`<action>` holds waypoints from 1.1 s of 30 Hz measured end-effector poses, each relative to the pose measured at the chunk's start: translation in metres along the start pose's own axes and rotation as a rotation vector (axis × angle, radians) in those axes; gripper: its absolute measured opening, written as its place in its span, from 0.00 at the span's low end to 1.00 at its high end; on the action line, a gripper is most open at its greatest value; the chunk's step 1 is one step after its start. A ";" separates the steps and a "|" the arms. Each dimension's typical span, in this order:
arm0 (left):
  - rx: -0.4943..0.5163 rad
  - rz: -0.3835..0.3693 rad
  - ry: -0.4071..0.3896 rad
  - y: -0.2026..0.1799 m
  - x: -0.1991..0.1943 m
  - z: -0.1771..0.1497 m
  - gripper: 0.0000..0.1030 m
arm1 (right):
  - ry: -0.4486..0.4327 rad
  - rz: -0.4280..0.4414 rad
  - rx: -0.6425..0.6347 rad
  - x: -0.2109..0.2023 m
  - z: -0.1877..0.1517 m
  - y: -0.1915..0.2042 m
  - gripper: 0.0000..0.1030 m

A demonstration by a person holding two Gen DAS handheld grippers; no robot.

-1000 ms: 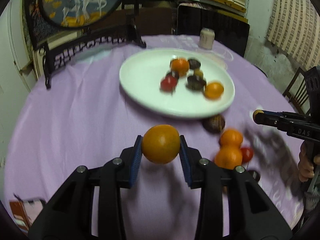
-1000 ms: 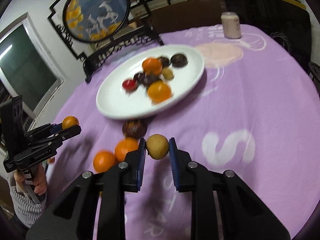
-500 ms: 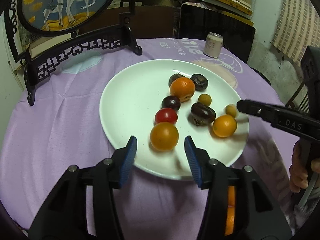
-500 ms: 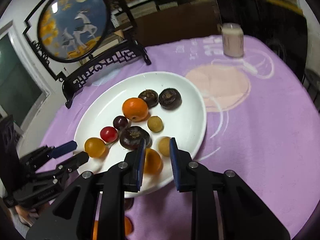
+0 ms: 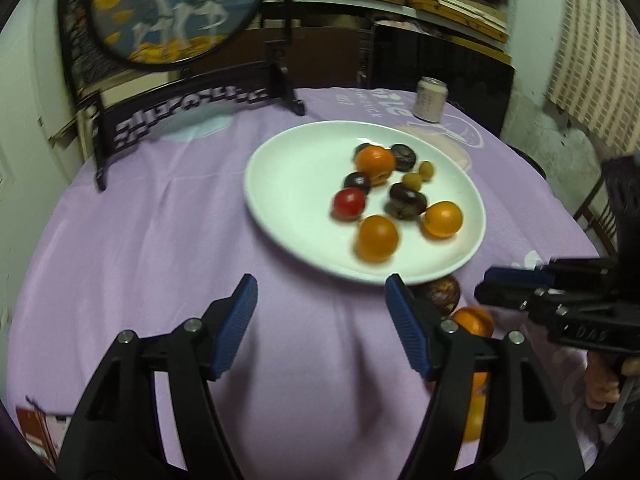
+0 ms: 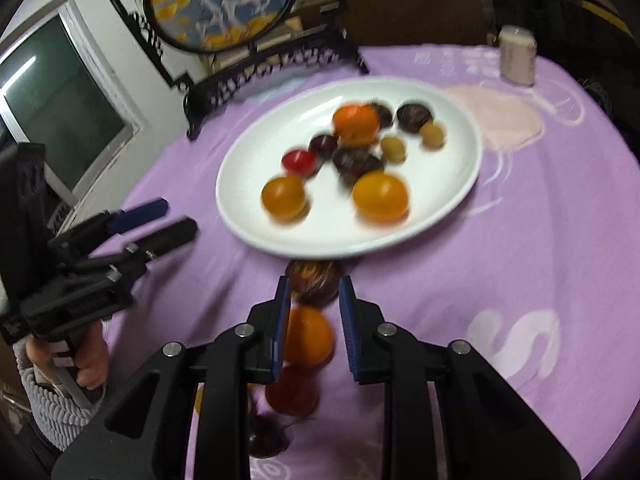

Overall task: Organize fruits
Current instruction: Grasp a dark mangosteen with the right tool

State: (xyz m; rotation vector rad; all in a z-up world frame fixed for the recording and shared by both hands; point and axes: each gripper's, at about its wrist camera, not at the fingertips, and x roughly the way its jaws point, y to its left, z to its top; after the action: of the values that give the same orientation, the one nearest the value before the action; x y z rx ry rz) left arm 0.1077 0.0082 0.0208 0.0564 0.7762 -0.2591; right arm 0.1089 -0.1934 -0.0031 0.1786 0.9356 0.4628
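Note:
A white plate on the purple cloth holds several fruits: oranges, a red tomato and dark round fruits. It also shows in the right wrist view. My left gripper is open and empty, near the plate's front edge. My right gripper is open and empty above loose fruit on the cloth: a dark fruit, an orange and a red fruit. The loose orange also shows in the left wrist view.
A drinks can stands behind the plate. A black carved stand with a round painted screen sits at the back left of the table. A chair is at the right edge.
Both grippers have let go of their fruits on the plate and pulled back towards me. The left jaws have opened wider. The right gripper now hangs over the loose fruit.

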 end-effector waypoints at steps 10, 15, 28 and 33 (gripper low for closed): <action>-0.092 0.008 0.005 0.025 -0.012 -0.008 0.71 | 0.028 -0.072 0.030 0.019 0.007 0.013 0.61; -0.060 -0.006 -0.016 0.015 -0.019 -0.006 0.73 | 0.019 -0.147 -0.003 0.024 0.007 0.017 0.61; -0.040 -0.014 0.000 0.010 -0.017 -0.007 0.75 | 0.046 -0.216 -0.084 0.051 0.001 0.026 0.39; 0.008 -0.035 0.027 0.001 -0.012 -0.013 0.75 | 0.022 -0.147 -0.033 0.026 -0.011 0.008 0.39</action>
State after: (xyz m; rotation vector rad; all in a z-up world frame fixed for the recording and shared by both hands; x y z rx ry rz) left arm 0.0913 0.0137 0.0198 0.0540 0.8038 -0.2947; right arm 0.1109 -0.1750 -0.0254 0.0746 0.9547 0.3448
